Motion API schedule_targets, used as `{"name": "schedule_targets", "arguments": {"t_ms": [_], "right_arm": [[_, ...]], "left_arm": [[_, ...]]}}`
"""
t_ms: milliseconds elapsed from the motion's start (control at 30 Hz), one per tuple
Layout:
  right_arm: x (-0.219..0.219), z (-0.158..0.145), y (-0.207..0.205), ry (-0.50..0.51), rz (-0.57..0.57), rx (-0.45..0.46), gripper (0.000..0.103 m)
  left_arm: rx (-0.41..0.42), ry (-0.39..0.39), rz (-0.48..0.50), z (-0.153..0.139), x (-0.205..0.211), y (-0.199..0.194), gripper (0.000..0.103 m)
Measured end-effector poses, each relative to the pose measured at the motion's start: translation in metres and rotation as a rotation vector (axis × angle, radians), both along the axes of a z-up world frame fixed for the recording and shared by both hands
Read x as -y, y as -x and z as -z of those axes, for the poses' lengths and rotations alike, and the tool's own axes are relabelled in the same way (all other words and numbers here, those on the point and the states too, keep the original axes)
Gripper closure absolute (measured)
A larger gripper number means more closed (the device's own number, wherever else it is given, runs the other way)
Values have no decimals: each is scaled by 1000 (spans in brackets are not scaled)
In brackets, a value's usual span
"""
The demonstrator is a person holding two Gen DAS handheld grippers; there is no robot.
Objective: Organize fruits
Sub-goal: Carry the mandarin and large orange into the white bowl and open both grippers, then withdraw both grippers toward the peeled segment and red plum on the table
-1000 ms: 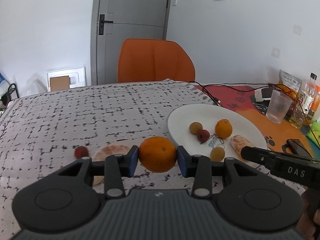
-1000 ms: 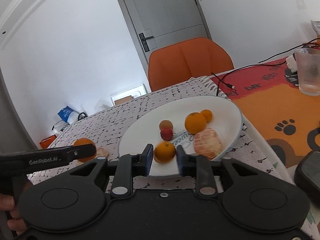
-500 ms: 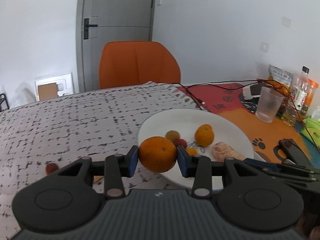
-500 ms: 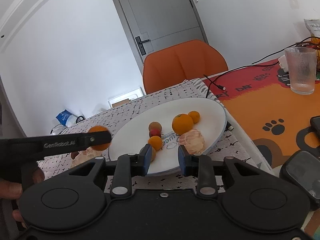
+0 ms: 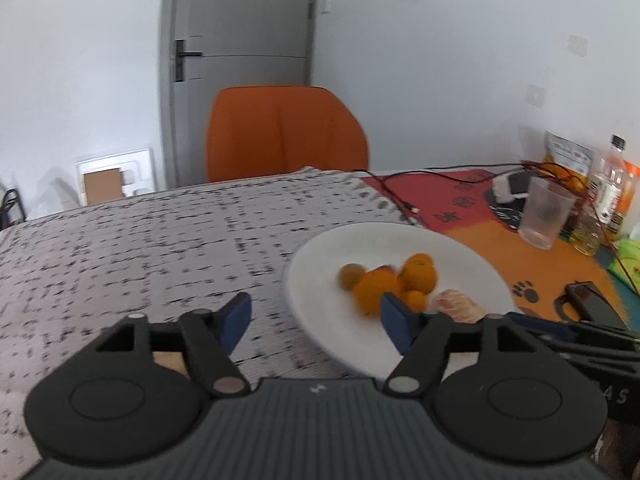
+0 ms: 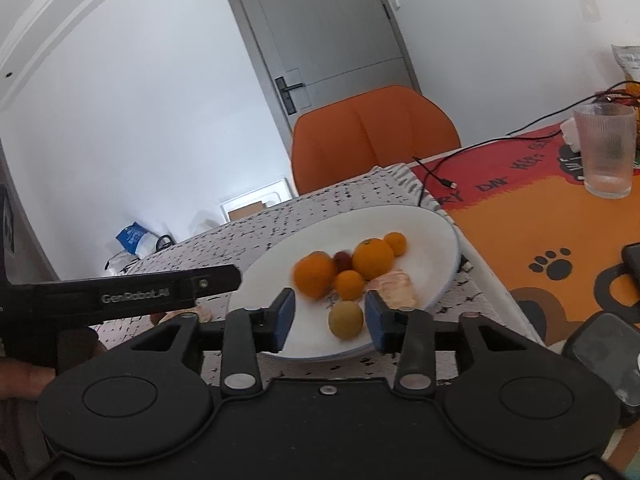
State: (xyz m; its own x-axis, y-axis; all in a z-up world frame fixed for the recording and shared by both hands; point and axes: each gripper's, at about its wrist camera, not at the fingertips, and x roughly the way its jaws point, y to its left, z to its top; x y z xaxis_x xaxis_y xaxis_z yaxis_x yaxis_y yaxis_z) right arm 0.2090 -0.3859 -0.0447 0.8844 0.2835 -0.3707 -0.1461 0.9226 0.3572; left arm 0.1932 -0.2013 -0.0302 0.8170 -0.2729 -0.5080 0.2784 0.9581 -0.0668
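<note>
L gripper [image 5: 316, 318] jaws opening, nothing between, arm reads "GenRobot.AI" | R gripper [image 6: 329, 320] jaws opening around yellow-green fruit [image 6: 345, 319], no pad contact | blurred orange [image 6: 315, 274] on white plate [image 6: 436, 232], 9 o'clock of pile | mat [image 6: 520, 200] lettering unreadable

Each black hand-held gripper [image 6: 326, 318] has blue pads [image 6: 285, 312], silver screws.

The black left gripper with blue pads [image 5: 314, 318] fills the lower frame, its jaws opening with nothing gripped between them; the matching black right gripper [image 6: 329, 318] sits bottom centre, jaws also opening, pads pressing nothing. A hand [image 6: 22, 376] shows at the left edge.
</note>
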Motion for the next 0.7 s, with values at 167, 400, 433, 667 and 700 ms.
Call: {"name": "schedule_targets", "arguments": {"t_ms": [167,400,433,667,700], "right_arm": [[-10,0,-1,4,-17,-7,51],[-20,-3,-3,16,-15,0,28],[-22,-4,-3,22,-16,0,25],[-33,-10,-1,39,-35,13,11],[-35,-11,0,40,-39,12,11]], "left_arm": [[-9,-3,-73,4,-29,7,21],[-15,-9,-128,6,-52,16,12],[-15,-10,-133,6,-55,17,11],[-3,-14,-162,6,-73,25,10],[-4,-13,-170,6,-77,25,9]]}}
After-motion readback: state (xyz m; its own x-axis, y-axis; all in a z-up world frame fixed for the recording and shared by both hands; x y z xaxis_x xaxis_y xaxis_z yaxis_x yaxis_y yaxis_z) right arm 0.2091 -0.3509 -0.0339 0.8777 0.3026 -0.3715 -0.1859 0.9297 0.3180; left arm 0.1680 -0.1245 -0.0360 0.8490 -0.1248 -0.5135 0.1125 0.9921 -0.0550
